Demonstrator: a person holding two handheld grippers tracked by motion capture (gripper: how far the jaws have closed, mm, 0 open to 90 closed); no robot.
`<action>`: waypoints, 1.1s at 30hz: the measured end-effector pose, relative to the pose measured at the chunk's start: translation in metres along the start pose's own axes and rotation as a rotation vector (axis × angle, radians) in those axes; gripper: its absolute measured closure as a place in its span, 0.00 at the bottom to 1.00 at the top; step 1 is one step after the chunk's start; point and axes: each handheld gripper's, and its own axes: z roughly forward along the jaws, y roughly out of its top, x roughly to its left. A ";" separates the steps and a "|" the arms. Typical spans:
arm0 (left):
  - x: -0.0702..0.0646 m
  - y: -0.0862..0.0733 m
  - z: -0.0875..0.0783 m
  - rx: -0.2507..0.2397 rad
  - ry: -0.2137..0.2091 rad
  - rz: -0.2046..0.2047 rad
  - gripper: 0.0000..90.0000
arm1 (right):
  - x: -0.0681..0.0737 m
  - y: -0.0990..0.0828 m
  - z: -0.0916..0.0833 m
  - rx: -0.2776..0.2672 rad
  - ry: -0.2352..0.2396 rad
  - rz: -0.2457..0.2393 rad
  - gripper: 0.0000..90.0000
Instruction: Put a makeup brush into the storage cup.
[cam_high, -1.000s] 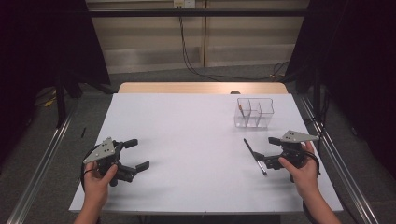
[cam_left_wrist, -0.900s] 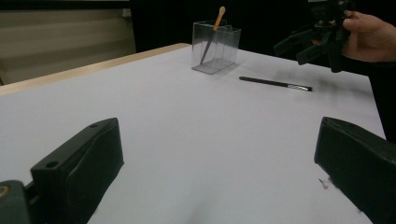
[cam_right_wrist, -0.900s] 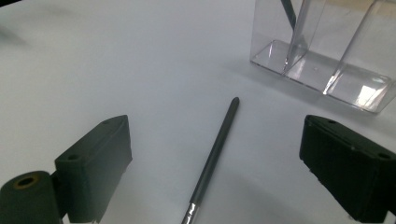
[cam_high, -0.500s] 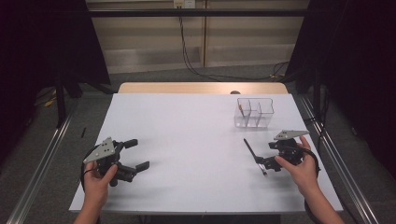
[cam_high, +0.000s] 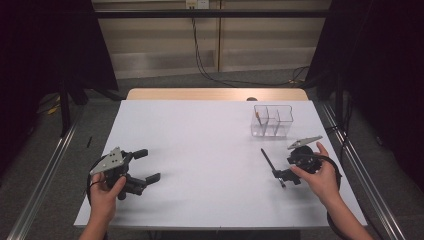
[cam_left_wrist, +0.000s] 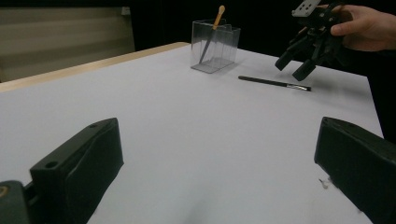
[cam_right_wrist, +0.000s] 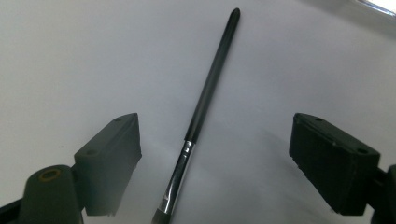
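Observation:
A black makeup brush (cam_high: 267, 160) (cam_right_wrist: 210, 79) lies flat on the white table (cam_high: 200, 145), right of centre. My right gripper (cam_high: 279, 177) (cam_right_wrist: 215, 123) hovers over its bristle end, tilted down. Its jaws have just been closing and still stand apart, one on each side of the brush's metal ferrule without touching it. My left gripper (cam_high: 148, 165) (cam_left_wrist: 217, 135) rests open and holds nothing near the front left. The left gripper view also shows the brush (cam_left_wrist: 273, 83) with the right gripper (cam_left_wrist: 296, 65) above it.
A clear three-compartment organizer (cam_high: 272, 120) (cam_left_wrist: 215, 46) stands at the back right, with an orange-handled tool (cam_high: 258, 116) (cam_left_wrist: 212, 28) upright in its left compartment. Metal rails run along both sides of the table. The table's wooden far edge (cam_high: 215, 94) borders a dark backdrop.
The right gripper has tipped downward and shifted slightly left over the brush's bristle end. The left gripper has stayed put.

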 end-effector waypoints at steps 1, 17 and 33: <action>0.000 0.000 0.000 -0.001 0.000 -0.001 0.01 | 0.001 0.001 0.001 0.015 -0.011 0.001 0.19; 0.001 -0.001 0.000 0.006 -0.003 -0.007 0.01 | 0.002 0.011 0.013 0.131 0.004 0.014 0.17; 0.001 -0.001 0.001 0.005 -0.002 -0.009 0.01 | 0.005 0.019 0.015 0.187 -0.068 -0.058 0.49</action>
